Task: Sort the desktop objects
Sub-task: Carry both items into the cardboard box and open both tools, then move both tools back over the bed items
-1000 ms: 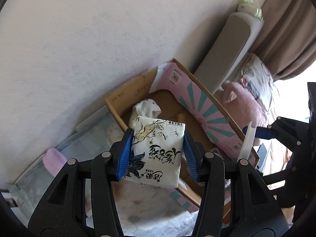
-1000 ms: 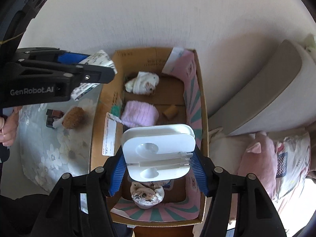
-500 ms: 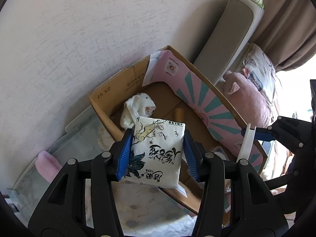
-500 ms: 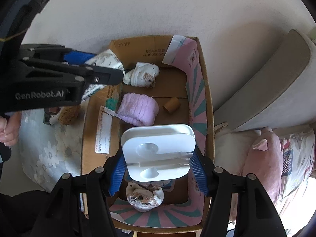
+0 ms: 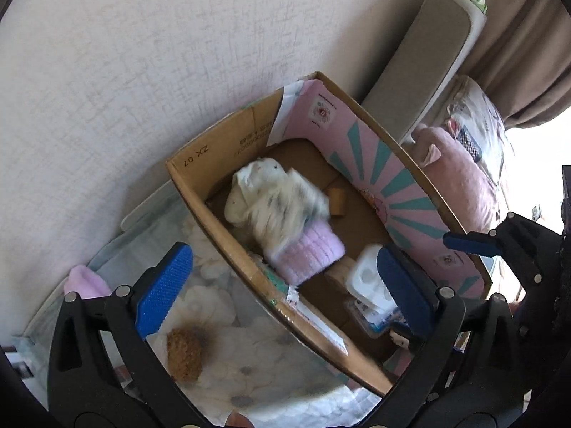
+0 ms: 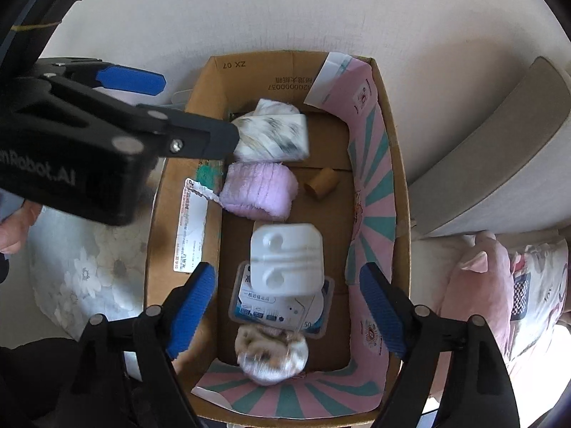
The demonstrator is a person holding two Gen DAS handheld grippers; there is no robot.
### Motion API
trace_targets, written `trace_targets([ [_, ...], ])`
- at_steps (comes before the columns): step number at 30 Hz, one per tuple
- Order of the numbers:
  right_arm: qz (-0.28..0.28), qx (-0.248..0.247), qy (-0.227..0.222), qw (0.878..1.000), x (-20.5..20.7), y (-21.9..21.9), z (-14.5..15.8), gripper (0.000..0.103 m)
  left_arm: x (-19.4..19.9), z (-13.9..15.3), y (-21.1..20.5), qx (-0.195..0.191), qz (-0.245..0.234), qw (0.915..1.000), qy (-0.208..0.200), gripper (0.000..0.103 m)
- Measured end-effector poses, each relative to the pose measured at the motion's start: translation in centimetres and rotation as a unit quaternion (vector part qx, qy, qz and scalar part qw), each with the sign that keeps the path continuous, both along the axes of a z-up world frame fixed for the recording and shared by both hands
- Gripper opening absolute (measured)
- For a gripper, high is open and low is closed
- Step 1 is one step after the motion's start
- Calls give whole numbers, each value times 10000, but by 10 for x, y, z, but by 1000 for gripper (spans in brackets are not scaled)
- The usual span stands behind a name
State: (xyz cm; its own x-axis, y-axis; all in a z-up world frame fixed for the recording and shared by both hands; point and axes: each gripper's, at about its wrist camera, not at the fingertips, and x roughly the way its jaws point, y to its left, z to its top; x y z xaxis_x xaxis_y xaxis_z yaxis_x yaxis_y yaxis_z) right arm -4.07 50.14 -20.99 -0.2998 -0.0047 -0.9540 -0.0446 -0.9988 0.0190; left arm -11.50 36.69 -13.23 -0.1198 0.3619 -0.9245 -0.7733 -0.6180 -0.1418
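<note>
With both grippers just sprung wide and nothing between their jaws, the left gripper [image 5: 282, 285] has let the tissue pack [image 6: 274, 137] drop, blurred, at the far end of the box [image 6: 399, 192], and the right gripper [image 6: 287, 306] has let the white holder [image 6: 285, 258] fall toward the near end. Left on the cloth, the brown ball [image 5: 185, 353] looks light and fuzzy, probably soft. It is best pinched across its middle.

wall [image 5: 178, 53] | curtain [image 5: 528, 46] | pink pillow [image 6: 481, 285] | grey cushion [image 5: 428, 60]
</note>
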Motion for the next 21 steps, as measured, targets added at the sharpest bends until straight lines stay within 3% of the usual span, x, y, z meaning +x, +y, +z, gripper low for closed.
trace_targets([
  [11,-82,200,89,9997,2,-4,7,80,0,14,-22,73,14,10000,36,103],
  [21,-73,330,134,9993,4,-16,13,80,10,39,-41,69,-70,9992,394,103],
])
